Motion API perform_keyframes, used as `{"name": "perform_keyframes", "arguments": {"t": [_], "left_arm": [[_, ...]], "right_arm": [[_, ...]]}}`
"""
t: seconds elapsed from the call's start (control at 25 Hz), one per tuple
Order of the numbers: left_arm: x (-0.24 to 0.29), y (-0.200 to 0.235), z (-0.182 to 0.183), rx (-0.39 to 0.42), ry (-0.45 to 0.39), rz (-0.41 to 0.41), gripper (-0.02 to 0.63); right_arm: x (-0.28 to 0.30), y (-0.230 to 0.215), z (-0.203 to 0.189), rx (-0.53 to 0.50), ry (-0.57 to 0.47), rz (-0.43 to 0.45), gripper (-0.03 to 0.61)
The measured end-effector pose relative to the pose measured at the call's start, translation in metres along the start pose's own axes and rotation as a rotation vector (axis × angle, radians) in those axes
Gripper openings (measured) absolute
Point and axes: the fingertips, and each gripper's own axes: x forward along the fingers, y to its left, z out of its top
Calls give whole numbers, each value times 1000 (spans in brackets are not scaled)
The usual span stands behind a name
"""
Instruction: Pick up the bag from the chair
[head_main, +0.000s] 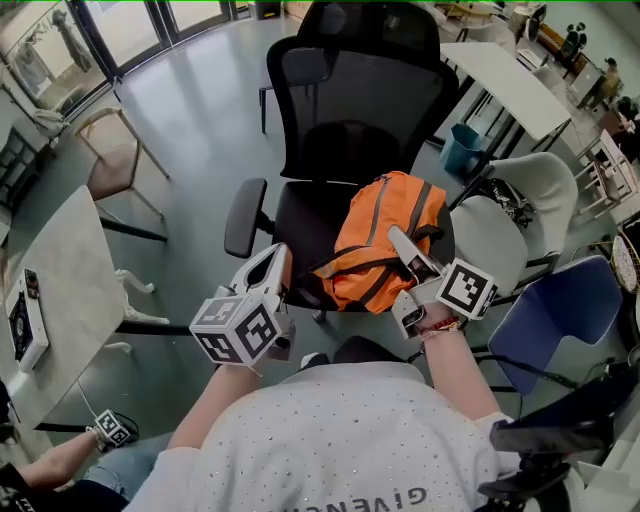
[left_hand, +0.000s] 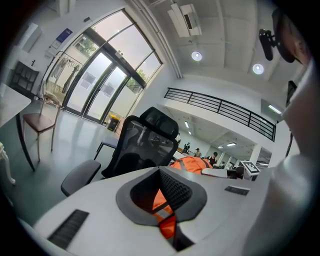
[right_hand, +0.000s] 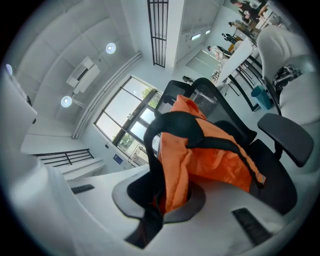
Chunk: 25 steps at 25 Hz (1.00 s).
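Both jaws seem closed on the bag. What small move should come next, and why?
Probably lift both a little, evenly. The left gripper and the right gripper each pinch orange fabric of the bag, which seems to rest on the chair.

An armrest and the backrest hem the seat; its near edge stands open.

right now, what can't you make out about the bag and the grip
Underside of the orange bag: head view, its own bulk hides whether it clears the chair seat.
Most of the bag: left gripper view, jaws of the left gripper cover all but a strip.
Flat device at the left edge: head view, too small to identify.
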Motion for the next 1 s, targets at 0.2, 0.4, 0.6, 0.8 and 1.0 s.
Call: {"name": "perform_keyframes", "arguments": {"t": [0.2,0.4,0.6,0.8,1.0], "left_arm": [[3,-22,-3,-1,-8,22,6],[6,-60,-17,-10,-20,37,6],[2,-99,-41,-29,-44,56,6],[-10,-138,-81,-32,-48,81,6],[-23,-164,-110,-35,-52,106,6]], "right_arm": [[-17,3,14,26,1,46,21],[-47,6,26,15,39,91,21],[-83,4,27,19,90,138,21],[-127,-12,17,37,136,160,21],[-162,-24,7,51,165,174,23]]}}
